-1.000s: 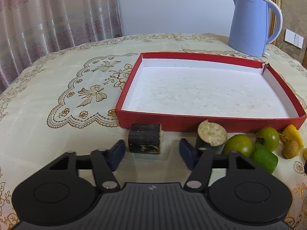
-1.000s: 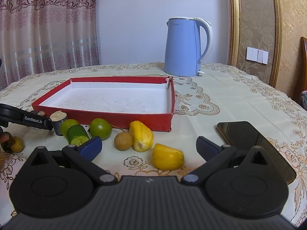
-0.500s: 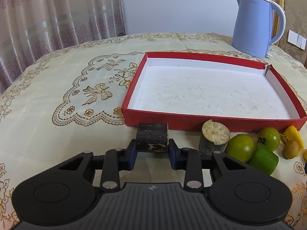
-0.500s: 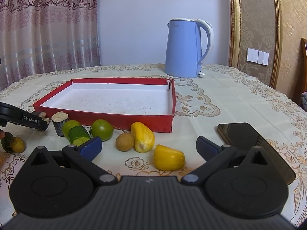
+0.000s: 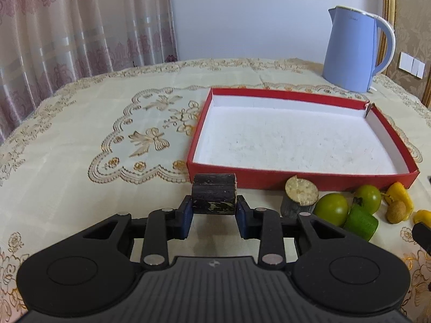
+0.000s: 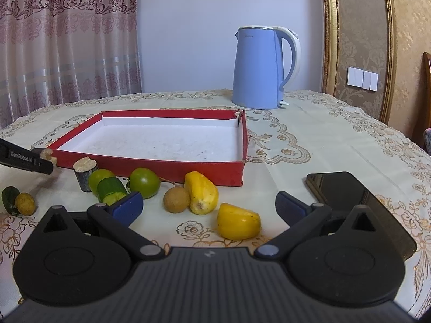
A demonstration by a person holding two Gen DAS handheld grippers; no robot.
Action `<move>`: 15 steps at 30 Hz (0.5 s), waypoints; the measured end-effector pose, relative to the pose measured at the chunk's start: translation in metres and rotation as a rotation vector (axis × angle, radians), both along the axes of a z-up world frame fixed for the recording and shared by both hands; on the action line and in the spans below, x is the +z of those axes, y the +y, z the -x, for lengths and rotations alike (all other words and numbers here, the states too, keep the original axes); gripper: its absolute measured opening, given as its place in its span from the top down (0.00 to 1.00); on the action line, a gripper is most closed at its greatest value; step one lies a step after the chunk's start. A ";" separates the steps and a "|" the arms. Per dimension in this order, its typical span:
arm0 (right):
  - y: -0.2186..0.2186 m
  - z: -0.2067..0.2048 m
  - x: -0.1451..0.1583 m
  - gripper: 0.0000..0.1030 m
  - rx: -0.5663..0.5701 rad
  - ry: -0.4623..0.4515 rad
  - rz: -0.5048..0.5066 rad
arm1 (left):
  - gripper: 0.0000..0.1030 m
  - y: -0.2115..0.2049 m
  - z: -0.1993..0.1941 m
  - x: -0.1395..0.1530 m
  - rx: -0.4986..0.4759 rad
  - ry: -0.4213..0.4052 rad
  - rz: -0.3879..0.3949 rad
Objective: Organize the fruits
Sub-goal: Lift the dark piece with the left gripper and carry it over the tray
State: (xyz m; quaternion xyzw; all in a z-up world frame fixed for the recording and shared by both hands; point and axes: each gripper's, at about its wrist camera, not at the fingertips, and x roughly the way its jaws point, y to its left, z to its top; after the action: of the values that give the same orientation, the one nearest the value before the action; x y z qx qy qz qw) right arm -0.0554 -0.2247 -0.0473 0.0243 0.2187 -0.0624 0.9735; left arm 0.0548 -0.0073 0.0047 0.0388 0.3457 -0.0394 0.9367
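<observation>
My left gripper is shut on a dark sugarcane piece, lifted slightly just before the near wall of the red tray. In the right wrist view that same left gripper shows at the far left by the tray's corner. A second cane stub, two green fruits, a cucumber chunk, a brown longan and two yellow pieces lie along the tray's front. My right gripper hangs open above the cloth, with nothing between its fingers.
A blue kettle stands behind the tray. A black phone lies at the right of the right gripper. A dark green piece and a small yellow fruit sit at the far left. The table carries an embroidered cloth.
The left gripper's jaws closed from wide open onto the dark sugarcane piece, then raised it a little toward the tray. The right gripper stayed still.
</observation>
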 end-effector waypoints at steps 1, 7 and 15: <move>0.000 0.000 0.000 0.00 -0.002 0.000 -0.002 | 0.69 -0.001 0.000 0.002 0.000 -0.005 -0.002; -0.002 0.001 0.001 0.00 -0.003 -0.004 -0.006 | 0.69 -0.008 0.001 0.010 -0.013 -0.030 -0.012; -0.004 0.001 0.001 0.00 -0.009 -0.007 -0.011 | 0.69 -0.017 -0.006 0.017 -0.007 -0.051 -0.038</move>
State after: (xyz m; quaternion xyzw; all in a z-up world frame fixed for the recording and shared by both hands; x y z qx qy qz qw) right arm -0.0566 -0.2288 -0.0465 0.0310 0.2155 -0.0654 0.9738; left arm 0.0604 -0.0245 0.0221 0.0586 0.3220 -0.0352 0.9443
